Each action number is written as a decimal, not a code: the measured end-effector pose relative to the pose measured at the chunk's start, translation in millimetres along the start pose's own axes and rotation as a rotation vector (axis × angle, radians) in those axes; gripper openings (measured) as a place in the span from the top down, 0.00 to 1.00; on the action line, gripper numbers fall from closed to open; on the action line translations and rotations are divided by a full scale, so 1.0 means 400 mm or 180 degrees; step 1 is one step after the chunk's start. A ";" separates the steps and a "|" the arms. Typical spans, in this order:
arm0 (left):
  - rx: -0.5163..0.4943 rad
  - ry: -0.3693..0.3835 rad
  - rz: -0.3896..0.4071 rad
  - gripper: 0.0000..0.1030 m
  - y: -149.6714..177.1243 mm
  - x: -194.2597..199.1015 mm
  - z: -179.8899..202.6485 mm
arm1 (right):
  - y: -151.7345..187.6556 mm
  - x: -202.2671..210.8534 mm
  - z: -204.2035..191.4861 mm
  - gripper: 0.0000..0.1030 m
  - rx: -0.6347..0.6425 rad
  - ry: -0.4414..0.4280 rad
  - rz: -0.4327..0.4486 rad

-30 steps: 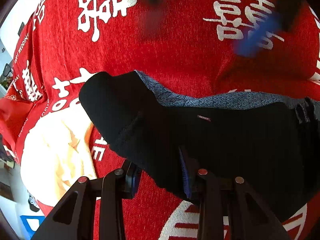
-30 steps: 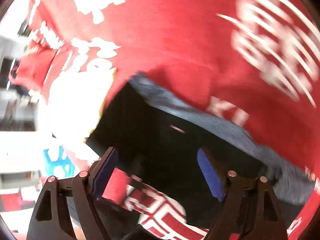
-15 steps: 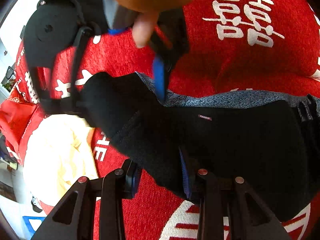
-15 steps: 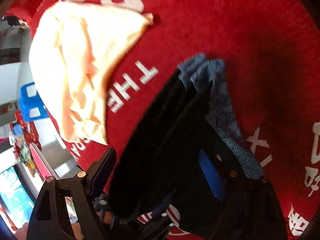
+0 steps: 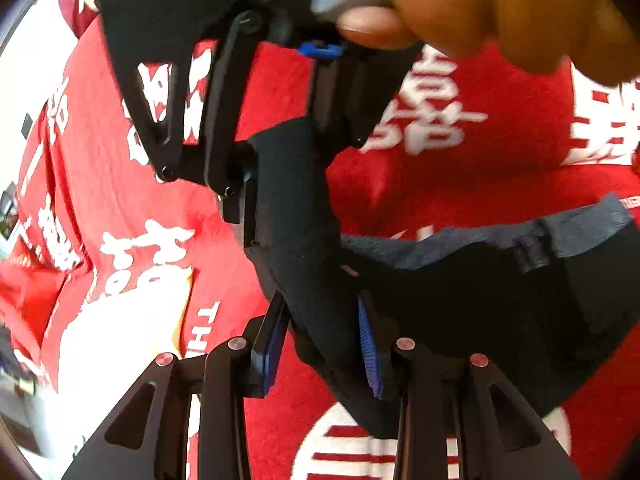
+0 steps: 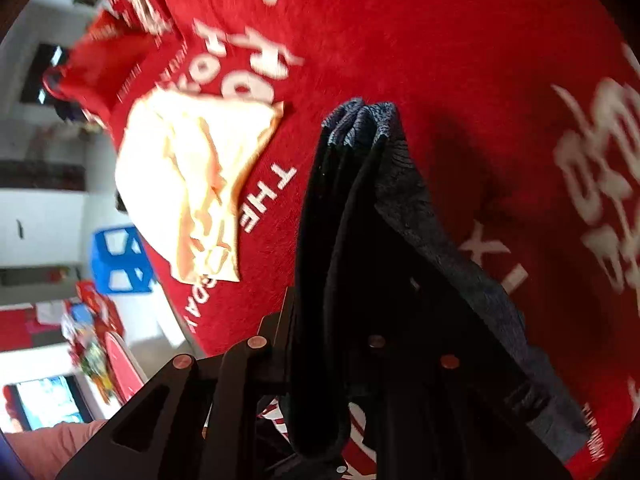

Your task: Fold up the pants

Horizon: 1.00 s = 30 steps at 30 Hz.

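Observation:
The black pants point(image 5: 500, 304) with a grey-blue inner waistband lie on the red cloth point(image 5: 460, 184). My left gripper point(image 5: 320, 336) is shut on a thick fold of the pants between its blue pads. My right gripper point(image 5: 280, 184) shows in the left wrist view, held by a hand, clamped on the raised end of the same fold. In the right wrist view the pants point(image 6: 352, 240) drape between the right gripper's fingers and hide its pads; the grey-blue band point(image 6: 440, 240) hangs on the right side.
A crumpled cream-yellow garment point(image 6: 192, 184) lies on the red cloth point(image 6: 460, 60) to the left of the pants. Beyond the cloth's edge are a blue stool point(image 6: 118, 260) and room clutter.
The right gripper came in from the far side, closed on the pants' left end and lifted it. The left gripper kept its hold on the near edge.

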<state>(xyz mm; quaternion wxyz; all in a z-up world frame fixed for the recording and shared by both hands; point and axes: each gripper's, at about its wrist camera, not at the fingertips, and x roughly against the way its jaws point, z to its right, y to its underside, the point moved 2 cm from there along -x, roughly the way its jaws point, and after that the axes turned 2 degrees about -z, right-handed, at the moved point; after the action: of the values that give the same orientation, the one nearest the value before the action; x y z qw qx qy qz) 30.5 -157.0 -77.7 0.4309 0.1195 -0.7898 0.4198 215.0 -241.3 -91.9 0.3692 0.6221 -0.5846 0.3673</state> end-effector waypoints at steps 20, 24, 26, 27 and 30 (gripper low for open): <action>-0.1113 0.0985 0.0206 0.66 -0.058 0.243 0.546 | 0.663 0.346 0.480 0.83 -0.1188 -0.0848 0.1388; -0.1431 0.1020 0.0100 0.66 -0.011 0.201 0.657 | 0.772 0.314 0.585 0.83 -0.1498 -0.0887 0.1454; -0.1521 0.1020 -0.0004 0.66 0.008 0.176 0.696 | 0.808 0.278 0.636 0.83 -0.1625 -0.0885 0.1454; -0.1562 0.1022 -0.0065 0.66 0.021 0.159 0.715 | 0.818 0.261 0.651 0.83 -0.1661 -0.0867 0.1440; -0.1675 0.0970 -0.0190 0.66 0.052 0.125 0.748 | 0.843 0.192 0.705 0.83 -0.1832 -0.0885 0.1372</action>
<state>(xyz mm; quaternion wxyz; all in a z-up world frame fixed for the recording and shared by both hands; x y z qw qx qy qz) -184.7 -364.7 -133.0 0.5727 -0.0373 -0.7938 0.2011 -111.1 -541.7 -142.6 0.3602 0.3997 -0.8257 0.1695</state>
